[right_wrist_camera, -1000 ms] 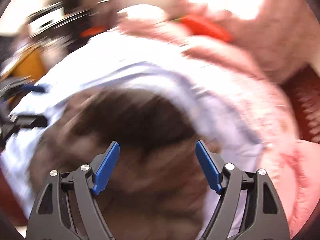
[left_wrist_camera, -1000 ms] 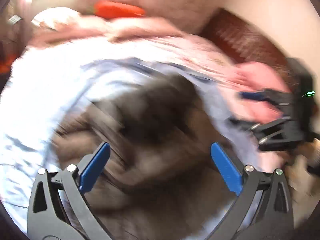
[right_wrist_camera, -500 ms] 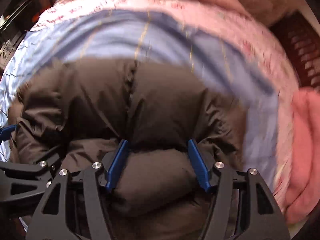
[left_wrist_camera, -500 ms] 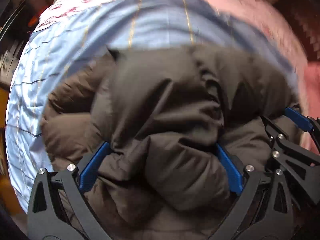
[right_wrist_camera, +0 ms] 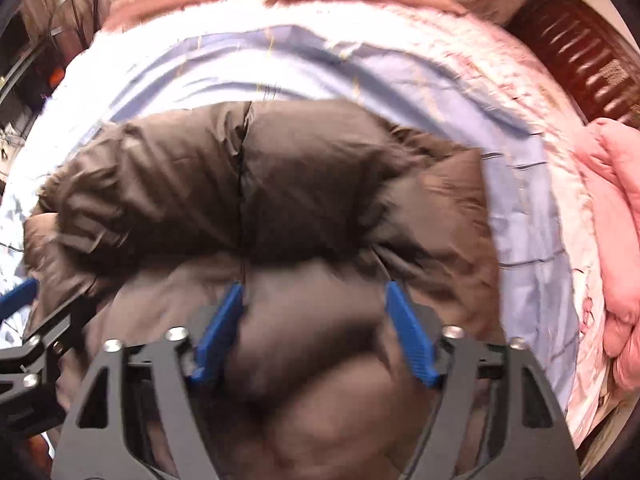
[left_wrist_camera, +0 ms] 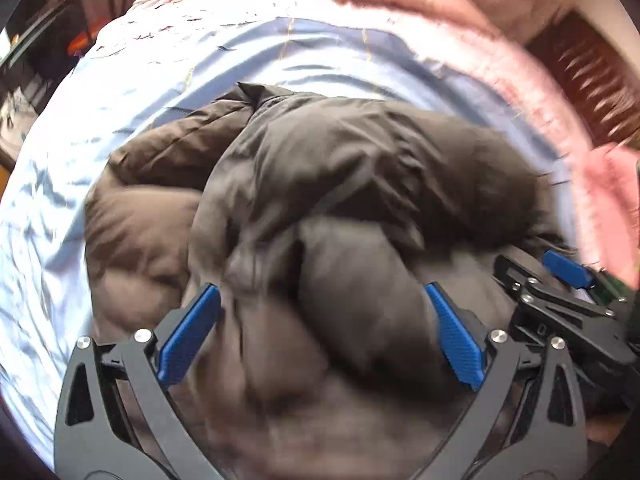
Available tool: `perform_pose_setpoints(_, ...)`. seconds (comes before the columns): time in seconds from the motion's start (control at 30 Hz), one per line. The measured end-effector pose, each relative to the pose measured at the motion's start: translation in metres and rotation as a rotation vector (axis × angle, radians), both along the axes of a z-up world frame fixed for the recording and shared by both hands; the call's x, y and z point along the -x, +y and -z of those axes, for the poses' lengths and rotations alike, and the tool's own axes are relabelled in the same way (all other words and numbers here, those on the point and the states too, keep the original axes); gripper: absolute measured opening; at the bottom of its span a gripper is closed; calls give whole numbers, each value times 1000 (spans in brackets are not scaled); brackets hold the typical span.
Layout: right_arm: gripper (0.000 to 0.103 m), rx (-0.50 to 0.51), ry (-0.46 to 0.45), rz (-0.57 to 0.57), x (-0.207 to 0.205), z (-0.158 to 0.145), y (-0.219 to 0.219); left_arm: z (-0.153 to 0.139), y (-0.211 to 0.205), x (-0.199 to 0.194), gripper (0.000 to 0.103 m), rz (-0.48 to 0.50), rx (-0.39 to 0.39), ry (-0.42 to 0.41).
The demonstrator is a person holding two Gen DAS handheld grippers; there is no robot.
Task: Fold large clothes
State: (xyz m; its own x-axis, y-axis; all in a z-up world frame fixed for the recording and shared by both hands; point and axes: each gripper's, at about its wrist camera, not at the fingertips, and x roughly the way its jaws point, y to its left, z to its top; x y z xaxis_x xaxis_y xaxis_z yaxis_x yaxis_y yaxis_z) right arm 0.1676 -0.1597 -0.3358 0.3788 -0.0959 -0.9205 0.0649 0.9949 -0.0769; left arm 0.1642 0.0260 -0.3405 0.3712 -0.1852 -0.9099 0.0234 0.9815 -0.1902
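A brown puffer jacket [left_wrist_camera: 360,168] lies bunched on a light blue sheet [left_wrist_camera: 60,184]. In the right wrist view the jacket [right_wrist_camera: 248,168] shows a centre seam running away from me. My left gripper [left_wrist_camera: 320,320] is open wide, and a blurred padded fold bulges between its blue pads [left_wrist_camera: 188,332]. My right gripper [right_wrist_camera: 316,312] is open a little narrower, with another thick fold filling the gap between its pads [right_wrist_camera: 408,332]. Both sit at the jacket's near edge, side by side. The right gripper [left_wrist_camera: 560,292] shows at the right edge of the left wrist view.
The blue sheet [right_wrist_camera: 528,216] covers a bed with a pink floral cover [right_wrist_camera: 560,128] around it. A pink blanket [right_wrist_camera: 616,208] is heaped at the right. A dark carved headboard [left_wrist_camera: 592,80] stands at the far right, and dark furniture [left_wrist_camera: 36,52] at the far left.
Both grippers dropped from above onto the jacket's near edge. The right gripper's fingers narrowed around a fold half a second ago and have widened again. The near padding is moving and blurred.
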Motion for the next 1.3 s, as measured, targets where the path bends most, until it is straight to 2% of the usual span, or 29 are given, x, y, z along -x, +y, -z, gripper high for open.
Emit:
perform_pose_setpoints(0.07, 79, 26, 9, -25, 17, 3, 3, 5, 0, 17, 101, 5, -9, 26)
perform_pose_setpoints(0.13, 81, 87, 3, -68, 30, 20, 14, 19, -2, 26, 101, 18, -41, 50)
perform_pose_setpoints(0.23, 84, 156, -23, -93, 36, 44, 27, 51, -7, 21, 101, -5, -21, 83)
perform_pose_setpoints(0.3, 84, 170, -22, -86, 33, 46, 28, 59, -10, 17, 101, -1, -35, 82)
perform_pose_setpoints(0.47, 84, 66, -30, 5, 44, 8, 8, 30, -2, 37, 101, -17, -2, 47)
perform_pose_setpoints(0.53, 85, 50, -22, 9, 53, 4, 5, 20, 3, 50, 101, -17, 13, 50)
perform_pose_setpoints(0.6, 85, 64, 28, -21, 59, 16, 8, 21, 2, 61, 101, 13, 4, 82)
perform_pose_setpoints(0.67, 88, 94, 126, -66, 62, 46, 16, 42, 1, 67, 101, 35, -25, 142)
perform_pose_setpoints(0.7, 90, 114, 160, -85, 63, 65, 19, 61, 3, 68, 101, 33, -4, 197)
perform_pose_setpoints(0.73, 91, 126, 149, -77, 66, 71, 18, 74, 5, 69, 101, 21, 26, 236)
perform_pose_setpoints(0.77, 91, 116, 139, -67, 67, 70, 17, 84, 10, 70, 101, -8, 65, 270)
perform_pose_setpoints(0.8, 91, 76, 123, -53, 70, 60, 12, 83, 16, 72, 101, -44, 104, 275)
perform_pose_setpoints(0.87, 91, 32, 77, -47, 79, 42, 4, 59, 21, 80, 101, -50, 111, 205)
perform_pose_setpoints(0.97, 91, -8, 36, -43, 101, 14, -12, 19, 22, 98, 101, -9, 51, 90)
perform_pose_setpoints(1.03, 91, 34, 14, -22, 127, -5, -29, -4, 20, 105, 101, 39, 51, 24)
perform_pose_setpoints(1.1, 92, 83, -4, 17, 153, -20, -47, -33, 12, 105, 101, 106, 45, -80)
perform_pose_setpoints(1.17, 92, 81, 17, 96, 192, -29, -68, -52, -3, 92, 101, 175, 42, -133)
perform_pose_setpoints(1.23, 92, -2, 54, 184, 225, -26, -80, -62, -27, 71, 101, 243, 31, -136)
perform_pose_setpoints(1.3, 92, -162, 83, 293, 261, -18, -80, -59, -57, 43, 101, 313, 25, -109)
